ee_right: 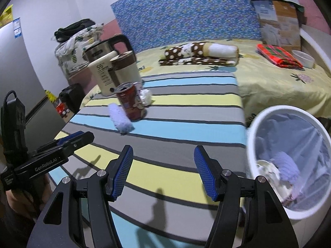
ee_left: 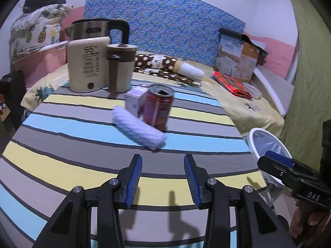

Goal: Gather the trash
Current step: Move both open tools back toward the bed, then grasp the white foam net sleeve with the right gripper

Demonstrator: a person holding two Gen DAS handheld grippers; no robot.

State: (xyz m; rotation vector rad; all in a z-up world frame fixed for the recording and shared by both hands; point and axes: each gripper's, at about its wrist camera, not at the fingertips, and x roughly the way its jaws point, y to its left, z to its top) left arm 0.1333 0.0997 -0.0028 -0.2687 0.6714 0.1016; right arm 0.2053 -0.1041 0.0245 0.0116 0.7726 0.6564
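A red drink can (ee_left: pixel 158 106) stands open-topped on the striped table (ee_left: pixel 82 155), with a small purple carton (ee_left: pixel 133 100) behind it and a pale blue rolled cloth (ee_left: pixel 138 128) lying in front. In the right wrist view the can (ee_right: pixel 130 103), the roll (ee_right: pixel 120 118) and a white crumpled wad (ee_right: pixel 146 97) show at the table's far left. My left gripper (ee_left: pixel 163 177) is open and empty, short of the roll. My right gripper (ee_right: pixel 163 171) is open and empty over the table. A white lined bin (ee_right: pixel 289 161) at the right holds trash; it also shows in the left wrist view (ee_left: pixel 269 144).
A cream appliance (ee_left: pixel 86 66), a steel kettle (ee_left: pixel 99 29) and a brown-and-cream mug (ee_left: pixel 121 68) stand at the table's back left. Behind is a bed (ee_right: pixel 269 78) with a dotted rolled blanket (ee_right: pixel 198 53), a red packet (ee_right: pixel 277 56), a white bowl (ee_right: pixel 304 59) and a box (ee_right: pixel 279 24).
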